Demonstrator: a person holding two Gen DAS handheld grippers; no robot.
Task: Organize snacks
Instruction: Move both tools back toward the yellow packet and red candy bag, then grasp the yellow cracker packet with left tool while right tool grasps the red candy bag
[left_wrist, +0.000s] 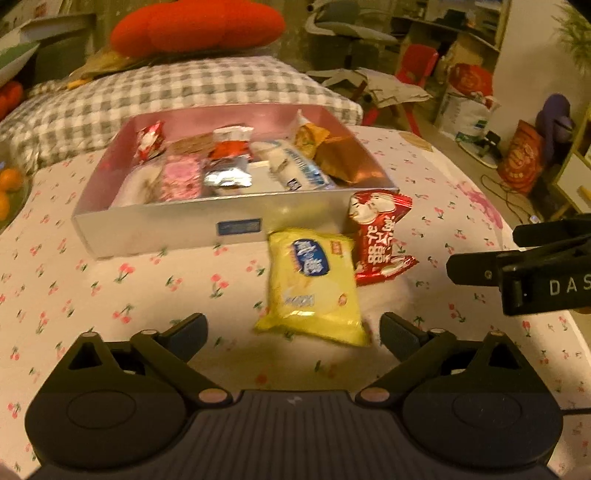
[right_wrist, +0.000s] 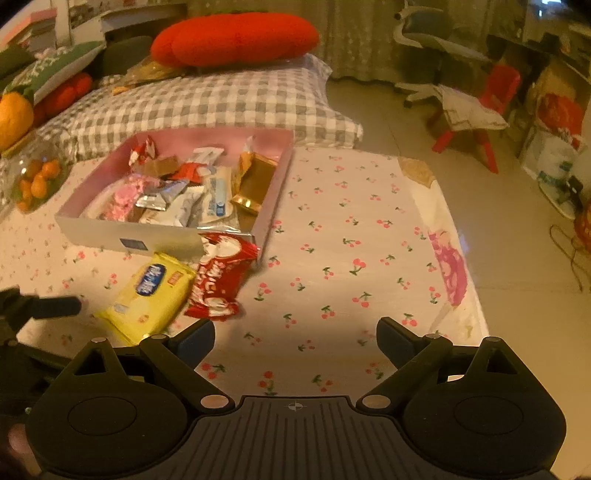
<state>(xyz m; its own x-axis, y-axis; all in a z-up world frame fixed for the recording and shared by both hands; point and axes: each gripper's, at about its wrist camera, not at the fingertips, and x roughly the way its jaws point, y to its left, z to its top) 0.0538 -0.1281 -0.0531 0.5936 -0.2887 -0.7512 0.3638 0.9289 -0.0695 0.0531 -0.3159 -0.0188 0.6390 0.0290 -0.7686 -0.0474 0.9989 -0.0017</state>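
From the left wrist camera, the left gripper (left_wrist: 293, 330) hangs low over the cloth (left_wrist: 110, 295) with little cherries on it. Its two fingers are spread wide and hold nothing. Right in front of it lies a yellow snack bag (left_wrist: 314, 288), flat on the cloth, with its near edge between the two fingers. Just beside the yellow bag, touching its far right corner, is a red snack bag (left_wrist: 380, 236). The top of the red bag leans on the front corner of the box (left_wrist: 166, 229). The box already has many snacks in it. At the right edge of this view the right gripper (left_wrist: 480, 258) pokes in from the side, and its fingers look open too.

From the right wrist camera, the right gripper (right_wrist: 295, 336) is over bare cloth (right_wrist: 351, 240), with fingers spread wide and nothing held. The yellow snack bag (right_wrist: 147, 295) and the red snack bag (right_wrist: 218, 280) lie to its left, side by side, in front of the box (right_wrist: 96, 230). A bit of the left gripper (right_wrist: 55, 306) shows at the left edge.

I think the yellow bag is light and puffy, with shiny, slippery wrap. What is inside may break if squeezed hard. A good place to hold it may be the flat sealed end, or gently across its short side. The red bag looks light and crinkly, and its crimped end may be a good spot to pinch.
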